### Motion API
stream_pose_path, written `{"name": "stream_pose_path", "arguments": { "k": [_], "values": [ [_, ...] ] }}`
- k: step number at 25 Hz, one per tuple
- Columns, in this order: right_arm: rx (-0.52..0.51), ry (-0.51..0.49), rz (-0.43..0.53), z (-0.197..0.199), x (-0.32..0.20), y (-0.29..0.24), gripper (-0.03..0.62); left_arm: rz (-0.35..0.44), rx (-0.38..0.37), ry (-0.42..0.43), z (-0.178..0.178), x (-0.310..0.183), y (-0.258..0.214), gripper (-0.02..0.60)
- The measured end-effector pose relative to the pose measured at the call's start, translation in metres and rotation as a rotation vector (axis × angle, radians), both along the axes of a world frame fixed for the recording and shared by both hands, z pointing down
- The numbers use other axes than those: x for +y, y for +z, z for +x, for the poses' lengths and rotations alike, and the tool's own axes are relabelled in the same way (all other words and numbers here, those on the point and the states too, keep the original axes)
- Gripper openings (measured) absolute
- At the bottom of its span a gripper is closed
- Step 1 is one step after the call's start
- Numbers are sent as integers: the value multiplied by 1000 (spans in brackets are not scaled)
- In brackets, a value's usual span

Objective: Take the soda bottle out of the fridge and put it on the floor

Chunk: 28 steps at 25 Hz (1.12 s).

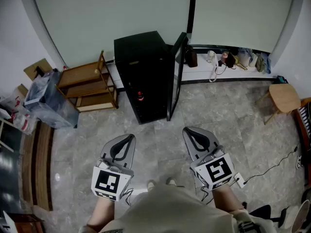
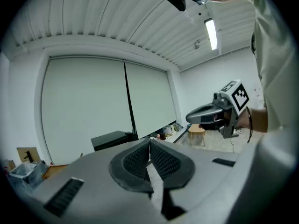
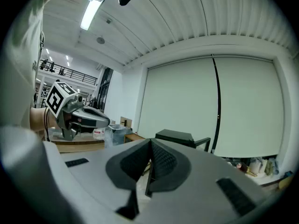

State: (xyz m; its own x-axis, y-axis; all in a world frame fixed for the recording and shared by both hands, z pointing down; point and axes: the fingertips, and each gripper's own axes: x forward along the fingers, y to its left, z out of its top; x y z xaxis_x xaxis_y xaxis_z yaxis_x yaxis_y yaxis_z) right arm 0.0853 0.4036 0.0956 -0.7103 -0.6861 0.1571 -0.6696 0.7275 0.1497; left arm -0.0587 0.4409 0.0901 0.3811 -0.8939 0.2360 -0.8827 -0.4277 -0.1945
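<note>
Head view first: both of ours are well short of the fridge (image 1: 141, 57), so the step in hand looks like the walk-up. The left hand-held gripper (image 1: 129, 139) and right hand-held gripper (image 1: 189, 131) hang over bare floor (image 1: 160, 152), both closed with nothing in them. The door (image 1: 176, 76) already stands open, swung to the right. Our tip: open one set of jaws before reaching in, come in level, keep clear of that door edge, and take the soda bottle (image 1: 140, 96) round its body. Only a bit of red shows on a shelf inside; we take that for the bottle. The rest of the fridge is too dark to read. Far left there's a clear plastic bin (image 1: 46, 98); we can't tell what's in it.

Left gripper view: the pads meet at the tips, nothing between them. The fridge sits far ahead, with the right one out to the side.

Right gripper view: same story, the jaws are together and empty. The open fridge is straight ahead and the bin is off to the left.
</note>
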Motion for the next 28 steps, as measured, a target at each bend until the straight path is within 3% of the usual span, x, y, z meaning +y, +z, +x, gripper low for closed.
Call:
{"name": "stream_pose_path", "arguments": {
  "k": [9, 28],
  "values": [
    [-50, -10, -32, 1, -11, 6, -5, -9, -3, 11, 3, -13, 6, 6],
    [-26, -77, -85, 31, -37, 42, -5, -68, -29, -33, 37, -44, 39, 7]
  ]
}}
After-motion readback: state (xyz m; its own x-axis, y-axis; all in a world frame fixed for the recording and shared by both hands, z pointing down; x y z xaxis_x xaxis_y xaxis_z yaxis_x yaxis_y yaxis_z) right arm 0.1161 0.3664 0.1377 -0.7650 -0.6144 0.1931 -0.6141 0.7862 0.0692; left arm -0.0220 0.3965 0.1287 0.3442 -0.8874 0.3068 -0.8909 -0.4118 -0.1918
